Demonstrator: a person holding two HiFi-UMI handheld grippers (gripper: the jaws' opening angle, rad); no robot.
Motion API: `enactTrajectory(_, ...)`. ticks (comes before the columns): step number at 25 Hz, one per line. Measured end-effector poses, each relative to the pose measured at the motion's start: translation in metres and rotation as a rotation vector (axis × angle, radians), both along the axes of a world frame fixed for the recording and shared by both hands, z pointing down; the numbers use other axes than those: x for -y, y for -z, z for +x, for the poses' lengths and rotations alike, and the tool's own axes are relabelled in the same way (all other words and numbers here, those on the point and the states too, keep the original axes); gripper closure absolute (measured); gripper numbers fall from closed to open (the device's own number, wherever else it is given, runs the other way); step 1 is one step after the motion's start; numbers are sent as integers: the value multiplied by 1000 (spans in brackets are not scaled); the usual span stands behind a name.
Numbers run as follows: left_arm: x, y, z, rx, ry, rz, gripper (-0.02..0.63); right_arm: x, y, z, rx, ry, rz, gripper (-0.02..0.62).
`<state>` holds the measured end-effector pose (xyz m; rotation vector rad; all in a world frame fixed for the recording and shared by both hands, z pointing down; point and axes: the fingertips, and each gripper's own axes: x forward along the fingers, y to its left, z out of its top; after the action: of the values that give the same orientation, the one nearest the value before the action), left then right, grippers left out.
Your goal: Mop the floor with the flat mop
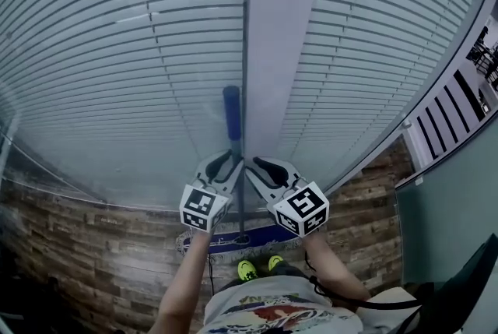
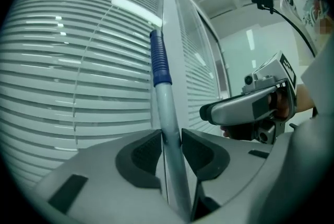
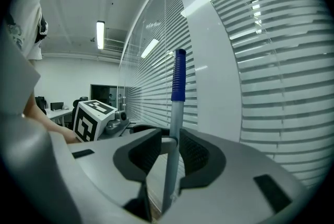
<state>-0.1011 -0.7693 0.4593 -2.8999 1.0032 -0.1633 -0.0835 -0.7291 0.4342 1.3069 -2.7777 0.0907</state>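
The flat mop stands upright in front of me. Its grey handle (image 1: 240, 208) has a blue grip (image 1: 232, 113) at the top, and its head (image 1: 233, 241) lies on the floor by my feet. My left gripper (image 1: 231, 162) is shut on the handle (image 2: 169, 134) below the blue grip (image 2: 160, 63), with a pad against each side. My right gripper (image 1: 252, 164) is level beside it, just right of the pole. Its jaws stand a narrow gap apart. The handle (image 3: 173, 124) shows through that gap with neither pad pressing on it.
A glass wall with white blinds (image 1: 117, 52) and a white pillar (image 1: 280, 44) is straight ahead. The floor (image 1: 85, 247) is wood plank. My yellow-green shoes (image 1: 257, 268) are just behind the mop head. A grey partition (image 1: 443, 231) stands at the right.
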Motion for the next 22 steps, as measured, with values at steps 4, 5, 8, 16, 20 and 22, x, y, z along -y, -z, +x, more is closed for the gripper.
enactTrajectory(4, 11, 6, -10, -22, -10, -18, 494, 19, 7, -8, 2, 5, -17, 508)
enactTrajectory(5, 15, 9, -14, -25, -11, -23, 494, 26, 10, -10, 5, 7, -25, 508)
enactTrajectory(8, 5, 15, -21, -42, -7, -20, 495, 25, 22, -13, 32, 28, -32, 501)
enactTrajectory(16, -66, 40, -13, -37, -15, -1, 497, -28, 73, -25, 104, 176, 30, 413)
enactTrajectory(20, -108, 35, -3, -9, -1, -4, 497, -61, 101, -21, 101, 228, 113, 413)
enactTrajectory(22, -130, 35, 8, 11, 1, -2, 497, -80, 112, -15, 104, 247, 138, 413)
